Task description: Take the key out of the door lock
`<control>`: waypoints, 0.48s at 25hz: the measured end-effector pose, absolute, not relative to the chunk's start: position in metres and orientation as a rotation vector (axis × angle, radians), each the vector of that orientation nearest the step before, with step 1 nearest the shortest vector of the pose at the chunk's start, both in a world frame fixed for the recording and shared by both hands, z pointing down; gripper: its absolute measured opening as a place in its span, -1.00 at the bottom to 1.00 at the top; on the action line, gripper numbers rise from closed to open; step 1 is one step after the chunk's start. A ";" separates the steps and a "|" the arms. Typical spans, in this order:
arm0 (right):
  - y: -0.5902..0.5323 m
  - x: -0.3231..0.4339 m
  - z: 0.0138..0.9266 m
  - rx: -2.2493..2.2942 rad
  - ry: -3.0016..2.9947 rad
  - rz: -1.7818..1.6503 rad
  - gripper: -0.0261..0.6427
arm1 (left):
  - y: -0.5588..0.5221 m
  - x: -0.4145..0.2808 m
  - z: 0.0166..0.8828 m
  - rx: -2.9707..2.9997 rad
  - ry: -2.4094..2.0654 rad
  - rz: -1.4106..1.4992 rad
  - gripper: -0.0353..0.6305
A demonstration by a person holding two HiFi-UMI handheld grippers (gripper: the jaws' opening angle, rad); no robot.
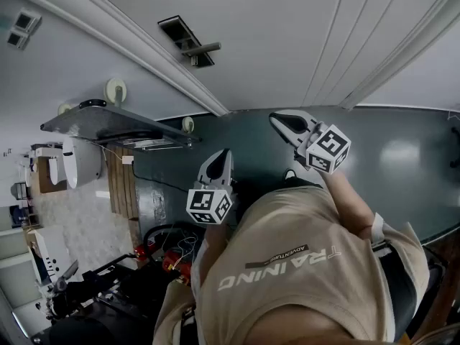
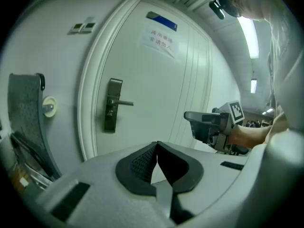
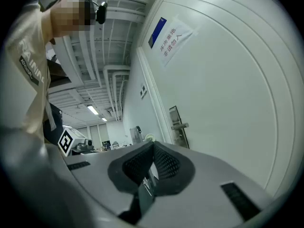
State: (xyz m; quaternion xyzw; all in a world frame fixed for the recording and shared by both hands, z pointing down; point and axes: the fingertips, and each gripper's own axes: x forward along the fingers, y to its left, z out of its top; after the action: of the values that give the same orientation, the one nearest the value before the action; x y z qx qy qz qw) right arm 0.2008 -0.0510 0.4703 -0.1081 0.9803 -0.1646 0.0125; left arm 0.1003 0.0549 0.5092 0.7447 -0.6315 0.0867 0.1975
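Note:
The white door (image 2: 156, 80) carries a dark lock plate (image 2: 112, 106) with a lever handle (image 2: 124, 103); the right gripper view shows the lock plate (image 3: 177, 127) further off. I cannot make out a key in the lock. My right gripper (image 3: 153, 145) is shut, and a small shiny metal piece that looks like the key (image 3: 148, 184) sits pinched between its pads. It hangs in the air away from the door, seen as the right gripper (image 2: 187, 115) from the left one. My left gripper (image 2: 156, 144) is shut with nothing in it, pointing at the door from a distance.
A paper notice (image 2: 159, 42) and a blue sign (image 2: 161, 21) are stuck high on the door. A grey panel (image 2: 26, 113) stands left of the frame, with wall switches (image 2: 81, 27) above. The person's body fills the lower head view (image 1: 302, 264).

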 end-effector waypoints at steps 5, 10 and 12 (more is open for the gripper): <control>-0.050 0.186 0.484 -0.265 3.105 -0.534 -0.88 | 0.033 0.103 0.510 2.103 -1.765 0.203 -0.87; -0.039 0.175 0.480 -0.178 3.124 -0.486 -0.88 | 0.035 0.091 0.501 2.091 -1.807 0.205 -0.87; -0.037 0.170 0.476 -0.124 3.147 -0.424 -0.88 | 0.037 0.084 0.506 2.056 -1.824 0.200 -0.87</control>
State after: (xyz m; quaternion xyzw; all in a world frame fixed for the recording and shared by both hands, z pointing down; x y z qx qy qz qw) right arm 0.1695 -0.0369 0.4763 -0.0391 0.9901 -0.1333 -0.0182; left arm 0.0843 0.0371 0.5056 0.7322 -0.6496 0.0713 0.1919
